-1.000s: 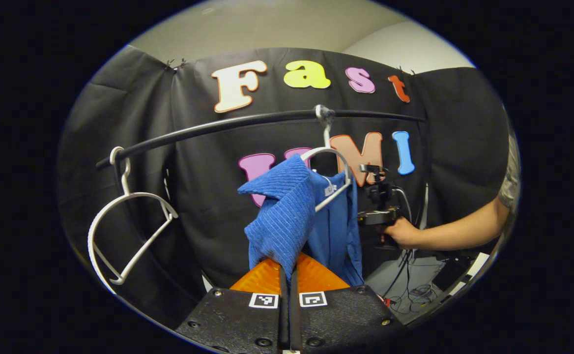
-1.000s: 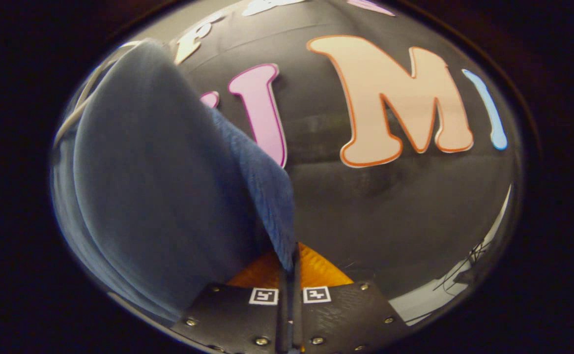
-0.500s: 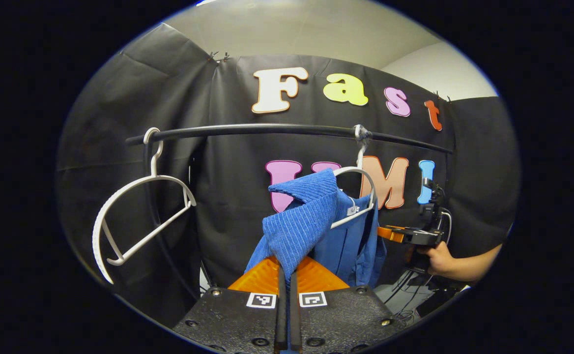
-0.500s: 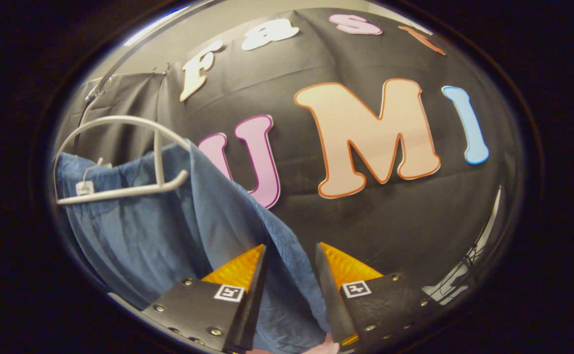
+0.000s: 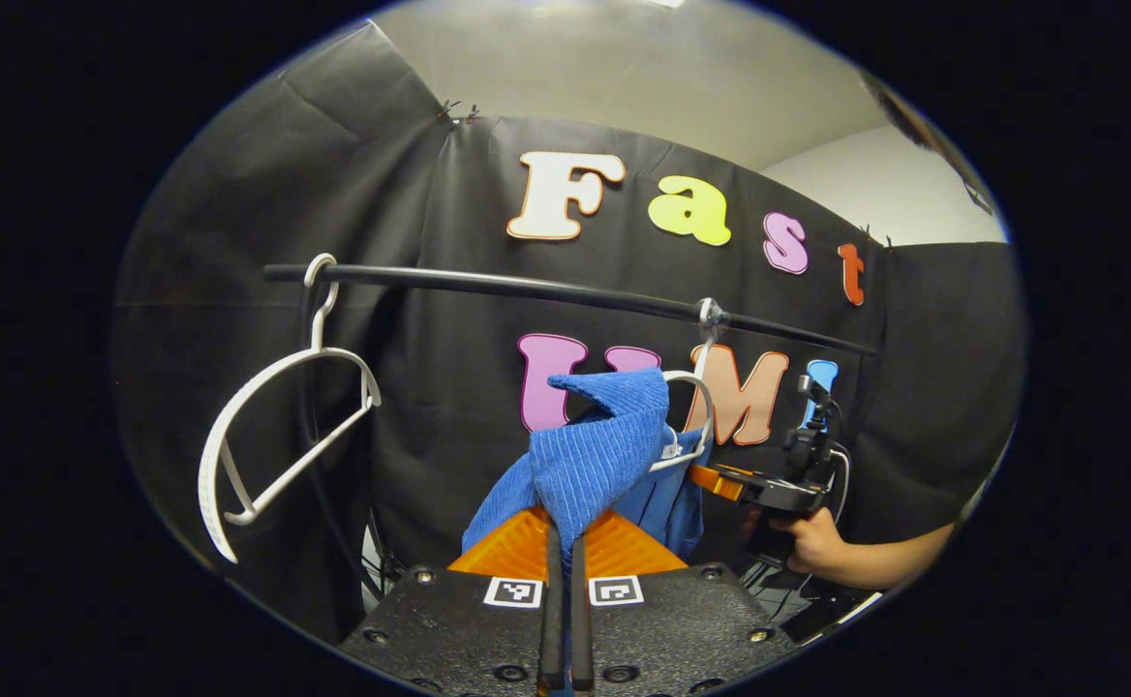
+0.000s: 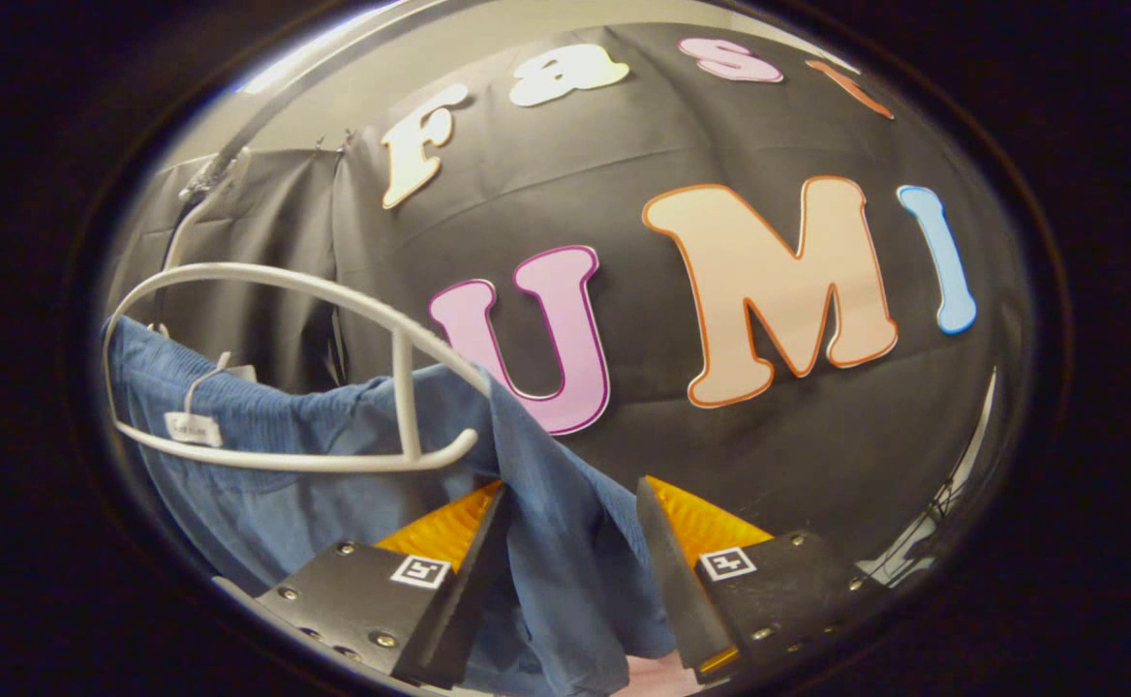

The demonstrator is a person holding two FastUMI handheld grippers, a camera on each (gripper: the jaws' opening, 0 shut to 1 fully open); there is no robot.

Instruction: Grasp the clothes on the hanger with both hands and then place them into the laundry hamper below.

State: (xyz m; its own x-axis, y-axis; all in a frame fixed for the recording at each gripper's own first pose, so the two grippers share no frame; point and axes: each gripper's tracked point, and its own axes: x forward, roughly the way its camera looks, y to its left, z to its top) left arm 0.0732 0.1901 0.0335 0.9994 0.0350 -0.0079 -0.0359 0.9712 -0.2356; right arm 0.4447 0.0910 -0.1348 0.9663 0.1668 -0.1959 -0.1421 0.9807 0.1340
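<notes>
Both grippers at blue garment [image 5: 596,463] hanging lengthwise down from hanger [image 6: 333,387].

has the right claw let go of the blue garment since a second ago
Yes. The right claw was pinched shut on the blue garment; now its jaws stand apart around the cloth, below the white hanger.

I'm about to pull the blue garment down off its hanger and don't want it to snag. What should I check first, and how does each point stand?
1. Left gripper clamps the blue garment: ok.
2. Right gripper clamps it: not ok, fingers apart with cloth between them.
3. Garment free of the hanger: not ok, one side hangs on its right end.
4. Hanger hooked on the rail: ok.
5. Spare hanger out of the way: ok, far along the rail.
6. Hamper below ready: cannot tell.
</notes>
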